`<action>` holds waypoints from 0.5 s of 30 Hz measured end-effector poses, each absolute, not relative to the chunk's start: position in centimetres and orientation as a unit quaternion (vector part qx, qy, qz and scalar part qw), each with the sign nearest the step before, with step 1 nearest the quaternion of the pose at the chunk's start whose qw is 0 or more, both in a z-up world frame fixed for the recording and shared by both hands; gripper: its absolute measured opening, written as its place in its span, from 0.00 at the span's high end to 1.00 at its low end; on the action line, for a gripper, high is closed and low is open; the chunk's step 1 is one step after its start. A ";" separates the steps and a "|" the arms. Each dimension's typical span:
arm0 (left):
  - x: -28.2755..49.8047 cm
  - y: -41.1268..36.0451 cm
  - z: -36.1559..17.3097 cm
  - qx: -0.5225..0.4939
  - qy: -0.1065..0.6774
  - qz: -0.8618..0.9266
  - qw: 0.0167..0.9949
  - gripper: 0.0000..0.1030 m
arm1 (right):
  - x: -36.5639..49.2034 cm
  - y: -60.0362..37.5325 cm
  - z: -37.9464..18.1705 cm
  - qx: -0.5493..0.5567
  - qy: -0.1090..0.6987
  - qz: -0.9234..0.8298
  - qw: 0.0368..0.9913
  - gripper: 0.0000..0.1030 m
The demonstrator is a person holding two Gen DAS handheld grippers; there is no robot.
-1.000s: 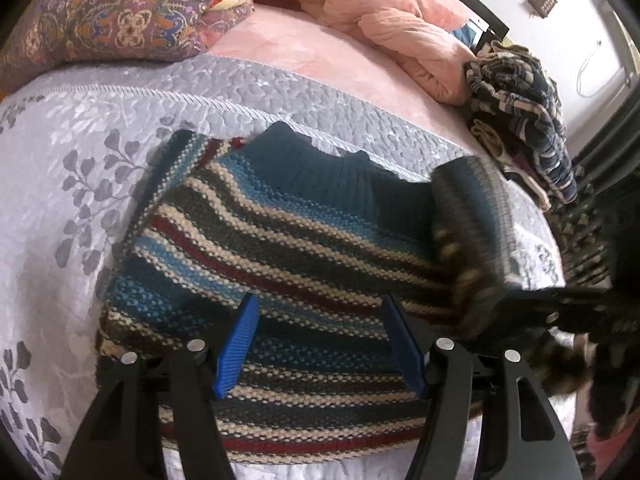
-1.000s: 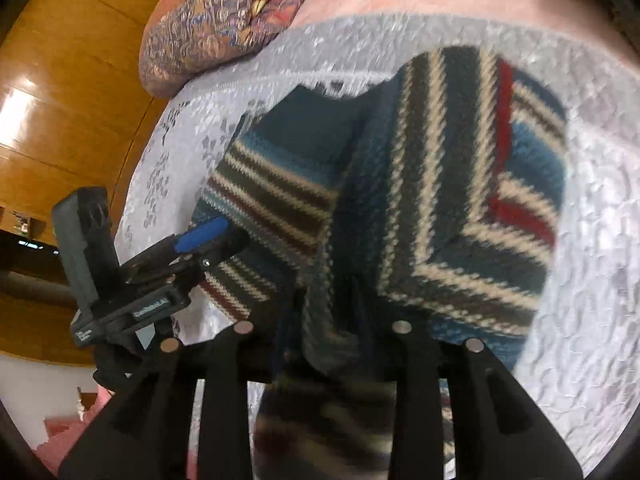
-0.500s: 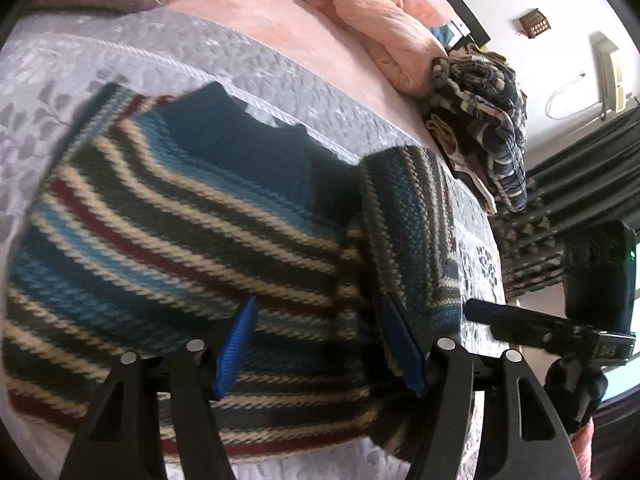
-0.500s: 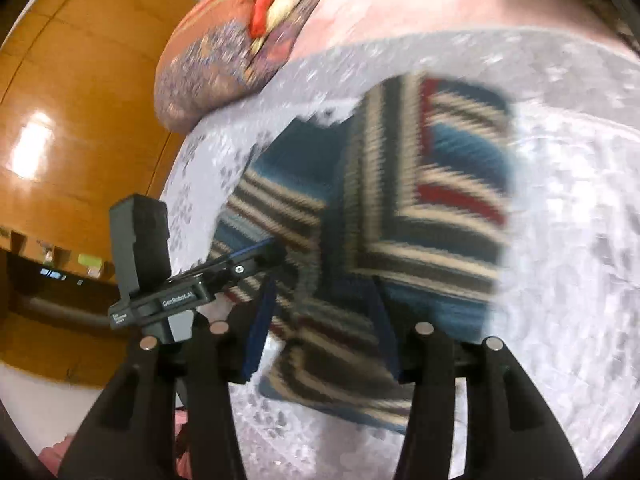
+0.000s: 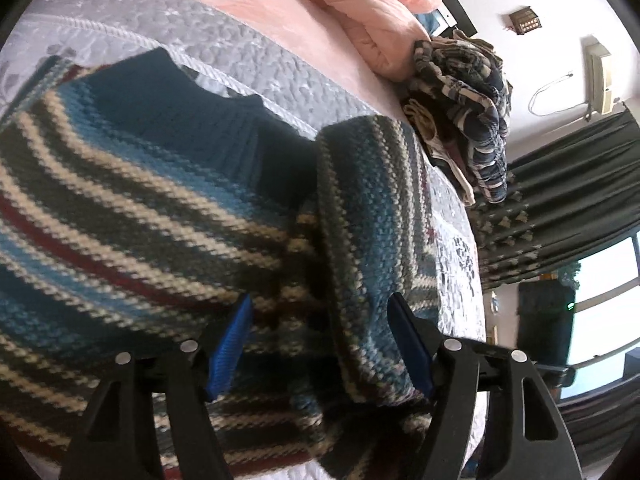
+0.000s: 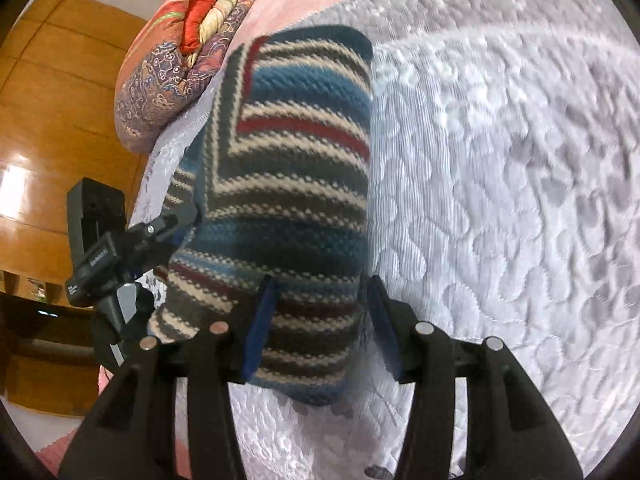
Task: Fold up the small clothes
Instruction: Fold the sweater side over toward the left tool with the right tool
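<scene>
Grey quilt (image 6: 500,200), striped sweater (image 6: 288,184) — sleeve folded

Blue, cream, red striped sweater (image 5: 160,208); grey floral bedspread (image 6: 500,200)

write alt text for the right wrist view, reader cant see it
A striped knit sweater, one side folded over, lies on a grey quilted bedspread, seen between the open right gripper fingers. The left gripper reaches its far edge, with a patterned pillow beyond.
</scene>
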State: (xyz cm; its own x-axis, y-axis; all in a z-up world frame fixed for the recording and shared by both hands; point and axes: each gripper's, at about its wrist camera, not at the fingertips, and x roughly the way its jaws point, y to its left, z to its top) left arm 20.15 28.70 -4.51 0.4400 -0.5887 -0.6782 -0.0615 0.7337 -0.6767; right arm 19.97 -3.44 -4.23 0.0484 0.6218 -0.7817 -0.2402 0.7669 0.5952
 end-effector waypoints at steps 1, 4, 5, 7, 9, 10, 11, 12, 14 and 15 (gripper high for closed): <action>20.4 28.5 -4.6 -0.327 0.501 -0.173 0.782 0.32 | 19.9 -3.5 -4.6 0.166 0.617 0.308 0.705 0.54; 21.2 27.4 -5.0 -0.343 0.504 -0.193 0.769 0.32 | 20.0 -3.4 -5.0 0.175 0.613 0.313 0.704 0.54; 21.5 26.9 -5.0 -0.344 0.505 -0.197 0.766 0.32 | 20.1 -3.2 -5.0 0.176 0.612 0.314 0.704 0.54; 21.9 25.9 -4.9 -0.341 0.507 -0.208 0.764 0.32 | 20.0 -3.2 -5.1 0.176 0.612 0.315 0.704 0.54; 22.5 24.9 -5.0 -0.332 0.513 -0.207 0.764 0.39 | 20.0 -2.9 -5.2 0.173 0.611 0.315 0.705 0.54; 22.8 24.4 -5.0 -0.322 0.519 -0.203 0.765 0.42 | 20.0 -2.8 -5.2 0.172 0.612 0.315 0.705 0.54; 22.9 24.2 -5.0 -0.319 0.521 -0.201 0.766 0.44 | 20.1 -2.6 -5.1 0.170 0.611 0.314 0.707 0.54; 22.9 24.0 -4.9 -0.314 0.522 -0.198 0.768 0.50 | 20.1 -2.5 -5.1 0.166 0.610 0.313 0.709 0.54; 22.8 24.0 -4.6 -0.313 0.520 -0.195 0.771 0.58 | 20.2 -2.2 -4.9 0.163 0.607 0.313 0.711 0.54; 22.7 24.1 -4.4 -0.314 0.518 -0.194 0.772 0.63 | 20.1 -2.3 -4.8 0.163 0.606 0.315 0.712 0.54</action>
State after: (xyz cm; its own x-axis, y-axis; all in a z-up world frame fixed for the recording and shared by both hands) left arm 22.72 24.14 -4.44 0.3887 -0.6251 -0.6769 -0.0248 0.7273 -0.6859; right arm 20.15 -2.29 -4.75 0.0676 0.6455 -0.7608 -0.2508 0.7490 0.6132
